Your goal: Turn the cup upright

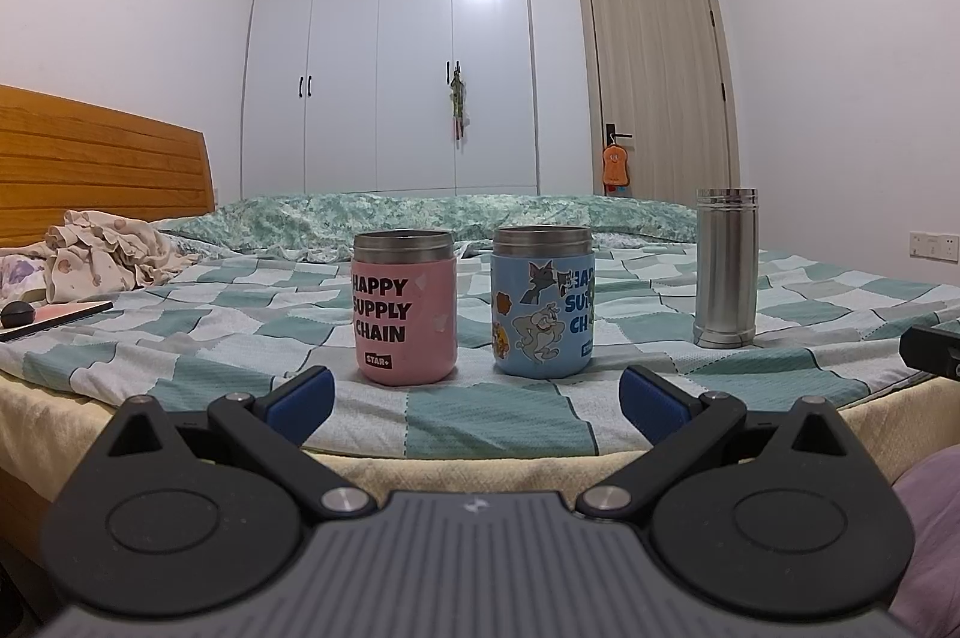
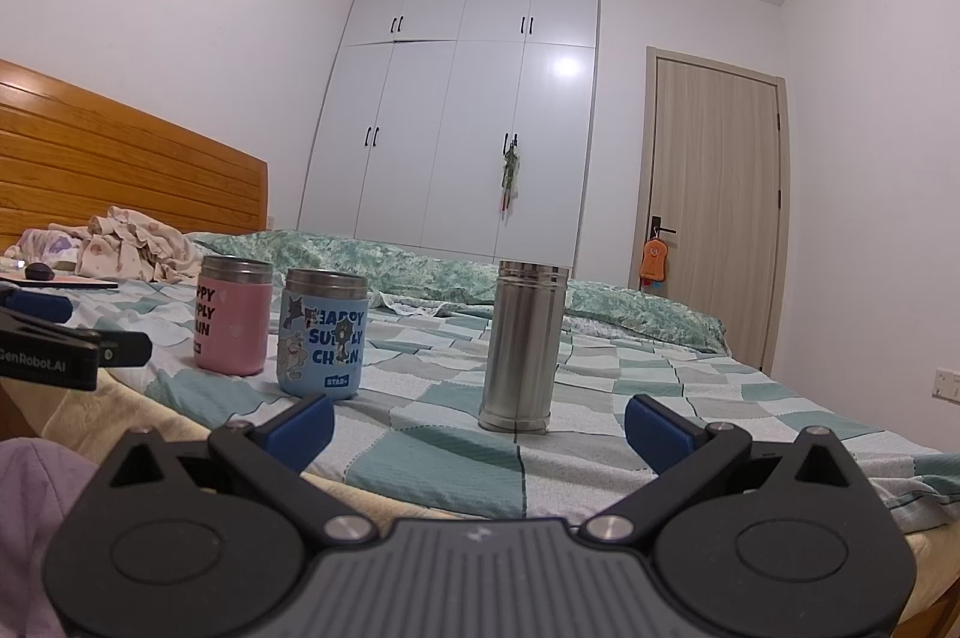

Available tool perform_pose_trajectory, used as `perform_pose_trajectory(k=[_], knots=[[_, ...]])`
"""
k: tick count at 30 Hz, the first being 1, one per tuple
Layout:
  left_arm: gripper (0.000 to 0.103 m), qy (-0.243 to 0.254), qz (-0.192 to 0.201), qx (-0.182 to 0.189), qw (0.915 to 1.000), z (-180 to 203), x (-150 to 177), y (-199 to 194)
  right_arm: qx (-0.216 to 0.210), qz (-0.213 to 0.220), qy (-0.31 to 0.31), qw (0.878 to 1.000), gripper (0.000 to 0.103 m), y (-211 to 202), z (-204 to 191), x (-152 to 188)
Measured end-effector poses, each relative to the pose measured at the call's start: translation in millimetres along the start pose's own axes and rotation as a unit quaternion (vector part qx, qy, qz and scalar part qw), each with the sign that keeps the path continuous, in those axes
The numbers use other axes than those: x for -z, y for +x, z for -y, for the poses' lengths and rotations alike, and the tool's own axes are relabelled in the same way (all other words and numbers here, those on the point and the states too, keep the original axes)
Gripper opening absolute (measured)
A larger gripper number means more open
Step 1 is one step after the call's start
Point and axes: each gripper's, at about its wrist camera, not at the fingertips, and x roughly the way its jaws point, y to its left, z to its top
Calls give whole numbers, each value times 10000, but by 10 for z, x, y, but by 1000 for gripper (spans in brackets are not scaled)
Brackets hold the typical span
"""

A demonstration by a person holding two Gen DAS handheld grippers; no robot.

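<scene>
Bed [image 1: 510,416] first: soft checked sheet over a mattress, nothing here sits on a firm base, so any push tips things instead of sliding them

Steel flask [image 2: 523,347] stands on end at 12 o'clock from the right gripper [image 2: 480,428], just ahead of it; in the left view it's at 2 o'clock. Can't tell from here which end is its mouth. If it's the inverted one, it's tall and narrow, the likeliest to topple on a sideways nudge, and smooth metal may slip in the pads mid-rotation

Blue cup [image 1: 543,302] and pink cup [image 1: 405,305] sit near each other at 12 o'clock from the left gripper [image 1: 477,392], steel rims up, print reading right way, so both look upright already. Risk: grabbing the wrong one. They're close together, so a wide-open approach to one could clip the other

Both grippers: jaws spread wide, holding nothing, hovering at the near edge of the bed, clear of all three

Setting a flipped cup down on wrinkled fabric may leave it leaning; release only once it sits flat

Left gripper's tip shows at 9 o'clock in the right view, so the arms are side by side and could bump if both reach in
</scene>
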Motion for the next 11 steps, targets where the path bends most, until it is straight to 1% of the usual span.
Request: perform_pose_trajectory(k=[11], knots=[[103,29,14,-1,10000,-8,0,-4,0,-1,0,10000,103,0,0,-3]])
